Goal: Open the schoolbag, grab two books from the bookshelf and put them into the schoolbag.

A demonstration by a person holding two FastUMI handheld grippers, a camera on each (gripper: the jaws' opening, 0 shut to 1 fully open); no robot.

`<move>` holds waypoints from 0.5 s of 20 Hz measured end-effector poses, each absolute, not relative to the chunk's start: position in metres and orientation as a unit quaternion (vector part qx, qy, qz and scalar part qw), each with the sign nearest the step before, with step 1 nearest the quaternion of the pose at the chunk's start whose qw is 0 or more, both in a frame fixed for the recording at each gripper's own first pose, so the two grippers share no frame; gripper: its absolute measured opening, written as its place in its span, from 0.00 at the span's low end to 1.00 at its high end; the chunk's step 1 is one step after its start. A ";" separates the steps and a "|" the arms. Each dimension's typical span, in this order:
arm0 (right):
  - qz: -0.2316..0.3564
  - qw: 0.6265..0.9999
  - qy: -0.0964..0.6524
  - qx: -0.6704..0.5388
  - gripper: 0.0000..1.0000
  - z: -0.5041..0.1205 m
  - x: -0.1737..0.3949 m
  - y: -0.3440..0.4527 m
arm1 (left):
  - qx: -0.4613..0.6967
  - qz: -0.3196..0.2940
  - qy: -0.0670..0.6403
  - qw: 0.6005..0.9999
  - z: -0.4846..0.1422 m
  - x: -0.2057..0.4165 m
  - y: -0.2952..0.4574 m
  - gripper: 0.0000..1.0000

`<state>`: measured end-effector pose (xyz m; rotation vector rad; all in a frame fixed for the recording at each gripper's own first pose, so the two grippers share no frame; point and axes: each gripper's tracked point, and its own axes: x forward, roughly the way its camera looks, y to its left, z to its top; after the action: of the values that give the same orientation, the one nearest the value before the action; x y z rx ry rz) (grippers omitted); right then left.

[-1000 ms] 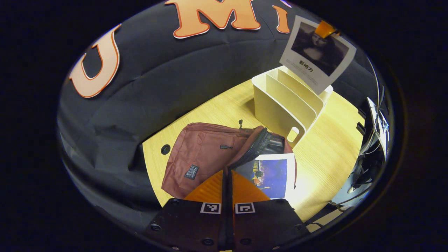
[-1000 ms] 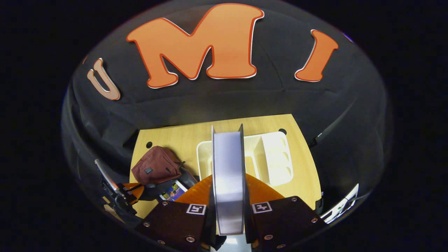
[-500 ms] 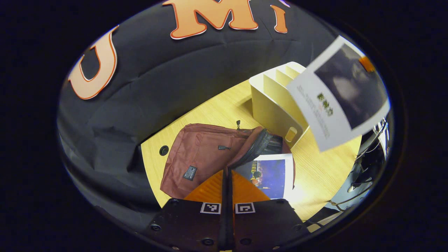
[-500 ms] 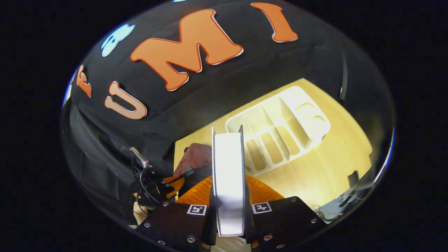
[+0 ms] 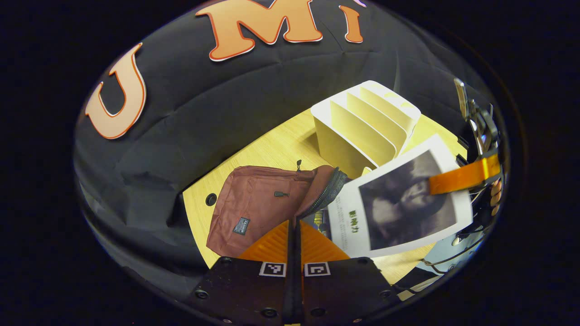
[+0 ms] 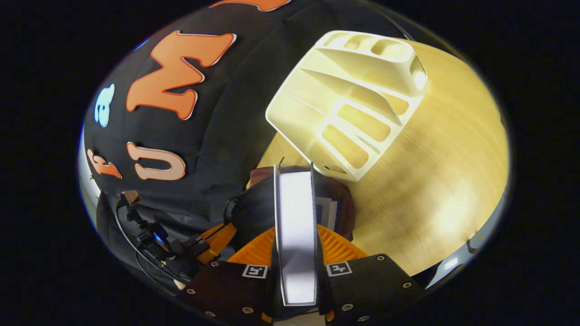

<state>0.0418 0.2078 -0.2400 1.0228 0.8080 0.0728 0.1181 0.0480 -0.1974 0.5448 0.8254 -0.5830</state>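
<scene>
Maroon schoolbag [image 5: 258, 203] unzipped; white book [image 5: 398, 203] (tilted) — above opening.

A light wooden table [image 6: 435, 181] stands against the black cloth wall [image 5: 204, 113].

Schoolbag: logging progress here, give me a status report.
Right tongs shut on second book, over open schoolbag. Left tongs shut on bag's flap. First book inside. Bookshelf empty; nothing blocking.

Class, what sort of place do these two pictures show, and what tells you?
Probably a staged desk in a recording booth: a pale wooden tabletop against black cloth, holding a cream slotted plastic bookshelf and an open maroon fabric schoolbag.
</scene>
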 end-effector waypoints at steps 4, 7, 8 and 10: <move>0.043 0.779 0.344 0.523 0.32 -0.263 0.063 0.230 | 0.259 -0.278 0.386 0.840 -0.192 0.112 0.045 0.01; 0.049 0.778 0.327 0.534 0.32 -0.271 0.085 0.251 | 0.269 -0.279 0.378 0.841 -0.187 0.110 0.042 0.01; 0.052 0.779 0.324 0.534 0.32 -0.274 0.090 0.257 | 0.276 -0.279 0.373 0.841 -0.185 0.111 0.040 0.01; 0.052 0.780 0.315 0.538 0.32 -0.278 0.101 0.267 | 0.280 -0.284 0.364 0.842 -0.180 0.110 0.036 0.01</move>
<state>0.1006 0.2666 -0.2779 1.1620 0.6814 0.1125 0.1098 0.0359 -0.1797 0.5921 0.7692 -0.5991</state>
